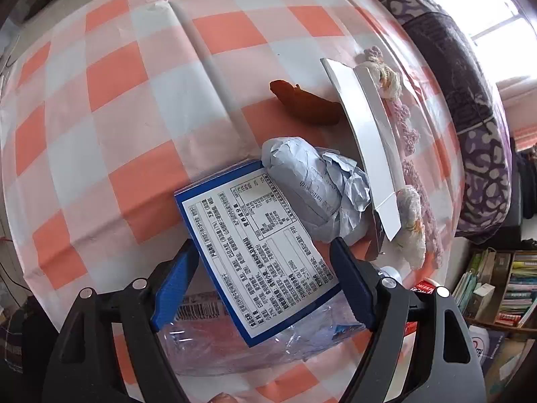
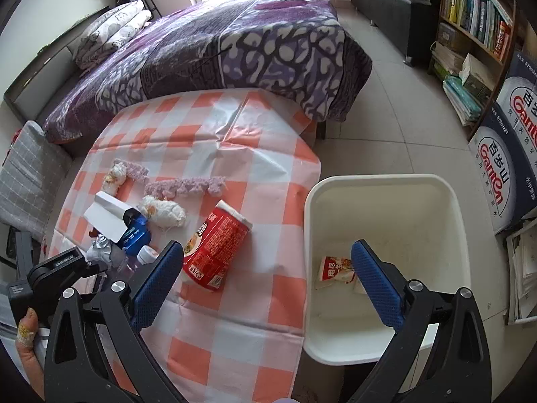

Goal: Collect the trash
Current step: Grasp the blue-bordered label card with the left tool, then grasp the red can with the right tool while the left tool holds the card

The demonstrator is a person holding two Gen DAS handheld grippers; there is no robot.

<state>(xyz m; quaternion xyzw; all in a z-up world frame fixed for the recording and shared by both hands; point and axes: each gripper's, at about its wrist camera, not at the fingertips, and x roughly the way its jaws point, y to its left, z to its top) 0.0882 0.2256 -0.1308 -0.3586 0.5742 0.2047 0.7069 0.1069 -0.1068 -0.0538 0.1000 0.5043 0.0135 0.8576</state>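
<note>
My left gripper point(image 1: 265, 268) is open, its blue fingers on either side of a blue-edged box point(image 1: 258, 252) with a printed label, lying on a clear plastic bottle point(image 1: 235, 342). Crumpled grey paper point(image 1: 315, 184), a brown scrap point(image 1: 302, 102) and a white carton point(image 1: 365, 144) lie beyond it. My right gripper point(image 2: 268, 278) is open and empty, above the gap between the table and a white bin point(image 2: 386, 181). A red-and-white wrapper point(image 2: 335, 268) lies in the bin. A red cup point(image 2: 214, 248) lies on its side on the checked tablecloth point(image 2: 235, 154).
Purple crocheted strips point(image 2: 184, 186) and white yarn bundles point(image 2: 162, 211) lie on the table. A bed point(image 2: 218, 50) stands behind it. Bookshelves point(image 2: 476, 30) and water cartons point(image 2: 503, 154) line the right wall.
</note>
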